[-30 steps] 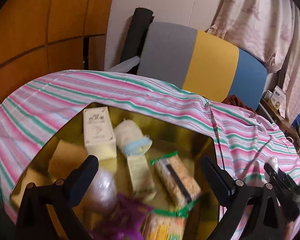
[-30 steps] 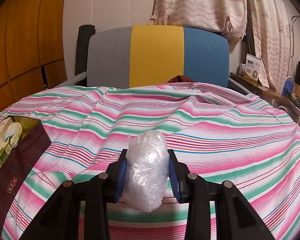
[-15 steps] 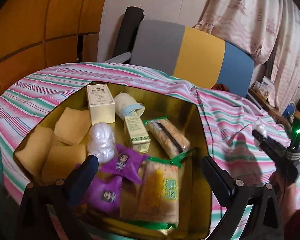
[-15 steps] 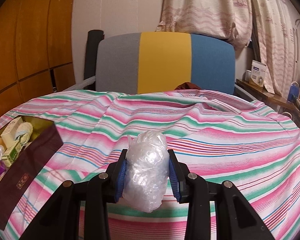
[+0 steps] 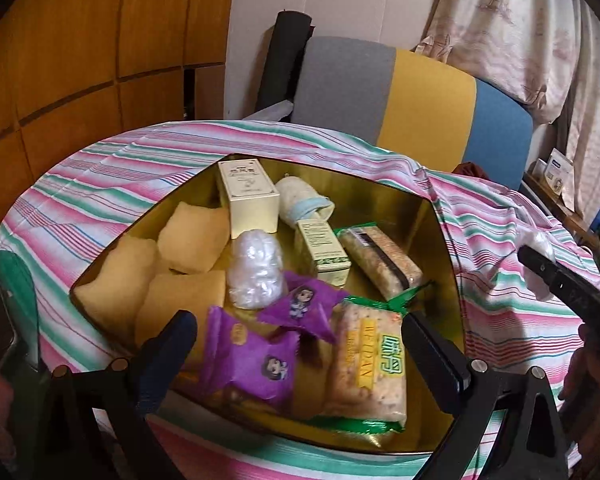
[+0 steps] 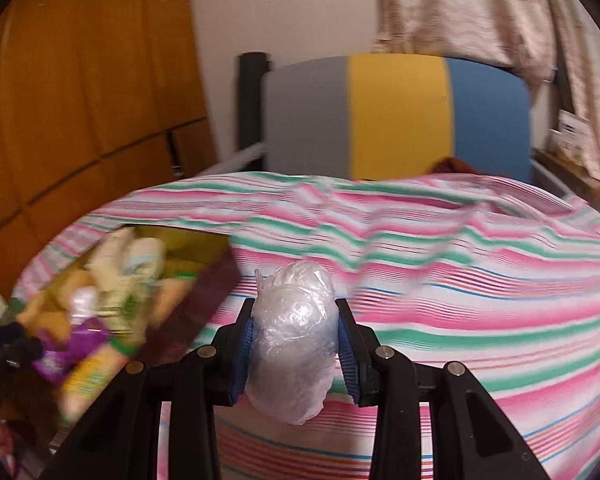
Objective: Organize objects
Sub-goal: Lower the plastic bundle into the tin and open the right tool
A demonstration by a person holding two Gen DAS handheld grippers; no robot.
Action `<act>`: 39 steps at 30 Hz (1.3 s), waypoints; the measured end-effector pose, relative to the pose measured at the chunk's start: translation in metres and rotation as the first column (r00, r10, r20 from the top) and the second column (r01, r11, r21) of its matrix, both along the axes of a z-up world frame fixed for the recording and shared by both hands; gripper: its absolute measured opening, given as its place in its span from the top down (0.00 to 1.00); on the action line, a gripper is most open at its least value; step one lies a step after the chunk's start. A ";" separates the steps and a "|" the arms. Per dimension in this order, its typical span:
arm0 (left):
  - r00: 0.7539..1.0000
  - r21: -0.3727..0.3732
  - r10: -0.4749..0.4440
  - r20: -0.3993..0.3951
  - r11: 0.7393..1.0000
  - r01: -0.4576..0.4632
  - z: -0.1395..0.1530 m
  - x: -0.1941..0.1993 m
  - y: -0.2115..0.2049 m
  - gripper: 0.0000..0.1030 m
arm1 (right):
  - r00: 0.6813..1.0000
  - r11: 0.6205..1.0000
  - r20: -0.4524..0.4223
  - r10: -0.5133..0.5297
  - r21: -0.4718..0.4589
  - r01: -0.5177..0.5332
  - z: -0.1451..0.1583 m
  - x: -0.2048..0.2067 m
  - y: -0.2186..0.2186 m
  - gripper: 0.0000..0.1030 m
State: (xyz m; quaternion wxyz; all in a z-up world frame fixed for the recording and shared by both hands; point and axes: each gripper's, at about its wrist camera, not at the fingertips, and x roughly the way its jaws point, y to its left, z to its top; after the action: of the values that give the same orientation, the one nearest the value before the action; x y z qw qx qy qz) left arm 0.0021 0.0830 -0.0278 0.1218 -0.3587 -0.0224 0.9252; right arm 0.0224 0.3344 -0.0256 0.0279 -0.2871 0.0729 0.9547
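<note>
You're mid-carry: right gripper (image 6: 296, 344) jaws clamp the plastic-wrapped bundle (image 6: 292, 340), left gripper (image 5: 300, 352) jaws gape empty; next, swing toward the gold box (image 6: 188, 312) at nine o'clock.

Right gripper (image 6: 296, 344) with its clear plastic bundle (image 6: 292, 344) swung left toward the gold box (image 6: 204, 246), left gripper (image 5: 300, 356) drawn back, box contents now sharp
</note>
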 end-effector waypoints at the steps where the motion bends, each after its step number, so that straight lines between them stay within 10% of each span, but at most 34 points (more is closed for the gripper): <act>1: 1.000 -0.002 0.003 -0.002 1.000 -0.003 0.000 0.001 -0.002 0.00 | 1.000 1.000 -0.005 0.025 -0.002 -0.025 0.003 -0.002 -0.010 0.64; 15: 0.998 0.019 0.060 -0.018 0.998 -0.060 0.005 0.006 -0.034 0.00 | 0.954 0.960 0.111 0.278 -0.026 -0.277 0.009 -0.061 -0.126 0.63; 29: 0.993 0.074 0.082 0.082 0.993 -0.088 -0.004 0.000 -0.045 0.00 | 0.971 0.977 0.128 0.203 -0.094 -0.192 0.003 -0.048 -0.120 0.53; 39: 0.980 -0.035 0.173 0.094 0.985 -0.171 -0.003 -0.003 -0.039 0.00 | 0.982 0.983 0.133 0.137 -0.140 -0.118 0.004 -0.021 -0.117 0.52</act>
State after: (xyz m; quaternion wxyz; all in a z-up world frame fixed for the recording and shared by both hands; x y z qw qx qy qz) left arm -0.0005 0.0437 -0.0308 0.0353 -0.4015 -0.0468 0.9140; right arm 0.0014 0.2172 -0.0217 -0.0474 -0.3596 0.1149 0.9248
